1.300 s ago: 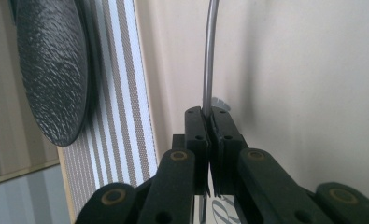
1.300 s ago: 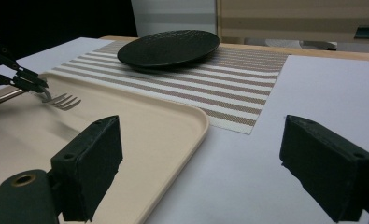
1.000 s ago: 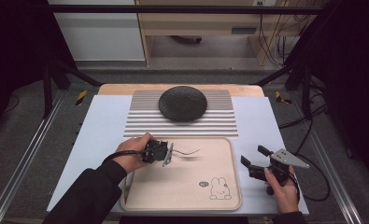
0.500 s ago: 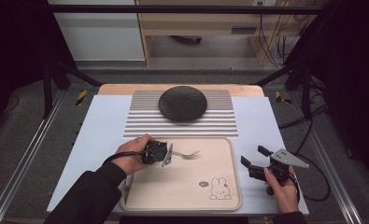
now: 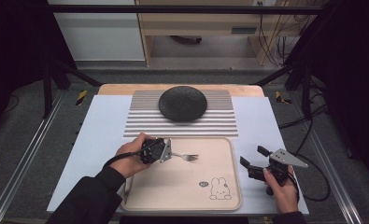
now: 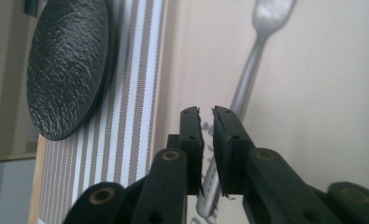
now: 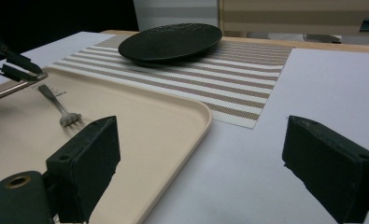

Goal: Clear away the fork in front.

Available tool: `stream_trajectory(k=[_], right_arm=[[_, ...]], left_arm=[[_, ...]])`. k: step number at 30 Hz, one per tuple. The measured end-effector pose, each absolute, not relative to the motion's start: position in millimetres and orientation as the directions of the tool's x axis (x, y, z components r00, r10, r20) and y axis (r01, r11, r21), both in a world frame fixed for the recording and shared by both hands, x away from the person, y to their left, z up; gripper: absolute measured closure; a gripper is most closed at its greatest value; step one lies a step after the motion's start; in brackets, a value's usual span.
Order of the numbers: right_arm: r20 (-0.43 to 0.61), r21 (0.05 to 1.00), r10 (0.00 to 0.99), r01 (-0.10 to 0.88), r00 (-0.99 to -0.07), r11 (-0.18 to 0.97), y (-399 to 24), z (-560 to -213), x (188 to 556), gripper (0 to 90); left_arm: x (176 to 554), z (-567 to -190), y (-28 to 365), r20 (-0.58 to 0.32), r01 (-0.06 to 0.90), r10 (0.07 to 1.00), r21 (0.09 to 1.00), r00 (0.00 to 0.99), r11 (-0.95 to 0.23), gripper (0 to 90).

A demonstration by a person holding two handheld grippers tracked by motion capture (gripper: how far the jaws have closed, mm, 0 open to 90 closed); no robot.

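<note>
We see a slim silver metal fork (image 6: 247, 79) with a brushed, faintly shiny handle, lying on a cream rectangular plastic tray (image 5: 219, 158) whose surface looks smooth and matt. The round black plate (image 5: 182, 103) has a rough, pebbled texture and a dull sheen. Under it lies a beige-and-white striped woven placemat (image 5: 140, 122), its fine mesh weave plain in the left gripper view. The pale sheet covering the table (image 5: 102, 121) looks smooth and matt, like paper. The black left gripper (image 6: 208, 114) jaws look like matt hard plastic with brass-coloured rivets
</note>
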State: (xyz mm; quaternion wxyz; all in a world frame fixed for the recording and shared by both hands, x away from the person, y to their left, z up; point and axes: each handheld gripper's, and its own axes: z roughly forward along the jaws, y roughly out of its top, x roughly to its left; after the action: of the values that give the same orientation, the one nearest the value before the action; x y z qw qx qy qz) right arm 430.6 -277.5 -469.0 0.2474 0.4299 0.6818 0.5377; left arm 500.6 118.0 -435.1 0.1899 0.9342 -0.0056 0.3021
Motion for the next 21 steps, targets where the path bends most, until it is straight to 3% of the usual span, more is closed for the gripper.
stream_trajectory(k=[5, 11, 21], right_arm=[[0.121, 0.947, 0.853, 0.316, -0.507, 0.053, -278, -470, 431, 10.7], [0.120, 0.947, 0.854, 0.318, -0.506, 0.056, -278, -470, 431, 9.9], [0.119, 0.947, 0.851, 0.316, -0.511, 0.057, -278, -470, 431, 8.6]], left_arm=[[506, -442, 111, 0.524, -0.027, 0.224, 0.428, 0.822, -0.904, 89.9], [509, -449, 96, 0.454, 0.061, 0.342, 0.528, 0.823, -0.847, 90.0], [508, -462, 78, 0.443, 0.076, 0.328, 0.496, 0.834, -0.865, 90.0]])
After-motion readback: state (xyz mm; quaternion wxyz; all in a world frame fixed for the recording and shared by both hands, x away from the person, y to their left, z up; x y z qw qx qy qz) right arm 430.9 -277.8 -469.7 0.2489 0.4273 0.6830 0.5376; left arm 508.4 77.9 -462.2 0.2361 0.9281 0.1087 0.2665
